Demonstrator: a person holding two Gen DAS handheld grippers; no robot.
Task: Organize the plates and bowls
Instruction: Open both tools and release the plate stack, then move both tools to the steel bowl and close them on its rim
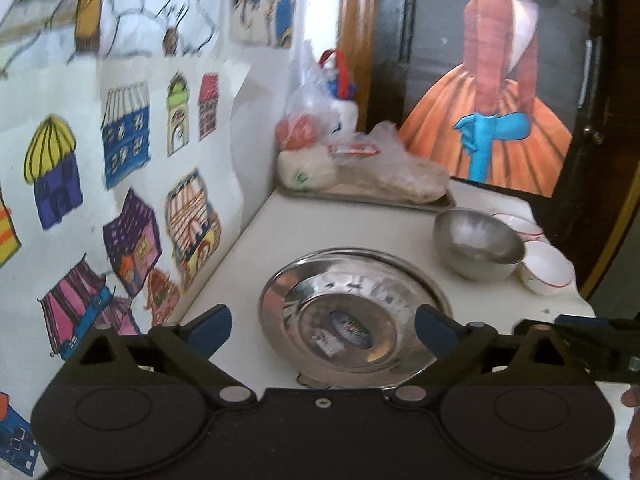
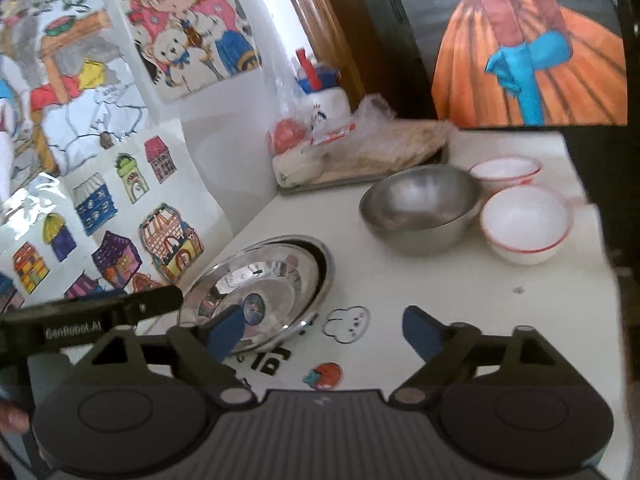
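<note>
left gripper [image 1: 322, 326]: black body, two round caps, blue pads, silver pivot pins | right gripper [image 2: 322, 330]: same black frame, ribbed grey centre, blue pads | white "GenRobot.AI" lettering, left edge

Soft, even daylight, glare on the steel plates [image 1: 352, 312], slight motion blur, fisheye-bent dark corners.

Bare white tabletop [image 2: 460, 292] is free in front & to the right of the shiny round steel plates [image 2: 264, 284]. Plates sit close to the picture-covered wall [image 2: 120, 200] on the left, so little room there. Behind: big grey metal bowl [image 2: 420, 208] touching 2 white bowls w/ red rims [image 2: 524, 224]. Far back, a metal tray w/ plastic bags [image 2: 360, 148] blocks the corner.
</note>
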